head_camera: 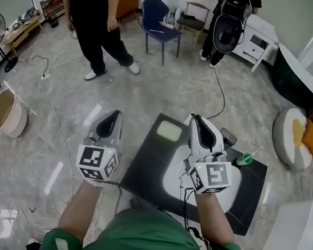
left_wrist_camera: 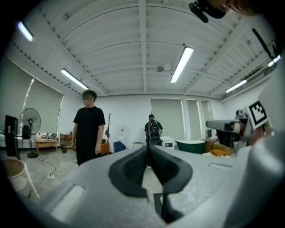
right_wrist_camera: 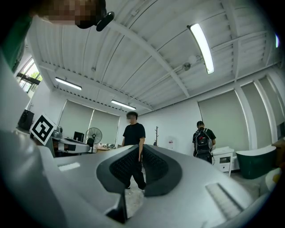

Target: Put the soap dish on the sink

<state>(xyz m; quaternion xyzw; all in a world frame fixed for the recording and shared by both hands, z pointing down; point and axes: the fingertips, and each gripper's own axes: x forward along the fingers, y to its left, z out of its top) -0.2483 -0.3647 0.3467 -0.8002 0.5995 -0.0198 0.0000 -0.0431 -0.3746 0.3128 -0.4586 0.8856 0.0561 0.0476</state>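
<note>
The soap dish [head_camera: 169, 130], pale green and square, lies on the far left corner of a black counter [head_camera: 142, 175]. In that counter sits a white sink basin [head_camera: 173, 176]. My right gripper [head_camera: 202, 128] hovers over the basin's far edge, shut on nothing. To the left of the counter, over the floor, my left gripper [head_camera: 108, 122] is also shut and empty. Both gripper views point level across the room: the left gripper [left_wrist_camera: 148, 152] and the right gripper [right_wrist_camera: 140, 152] show their pads together, and neither view shows the dish or the sink.
A small green object [head_camera: 244, 159] rests at the counter's far right. A white box [head_camera: 299, 229] stands on the right, a round basket [head_camera: 3, 110] on the left. Cables [head_camera: 48, 104] trail over the floor. Two people [head_camera: 98, 12] and a blue chair [head_camera: 159, 25] are farther back.
</note>
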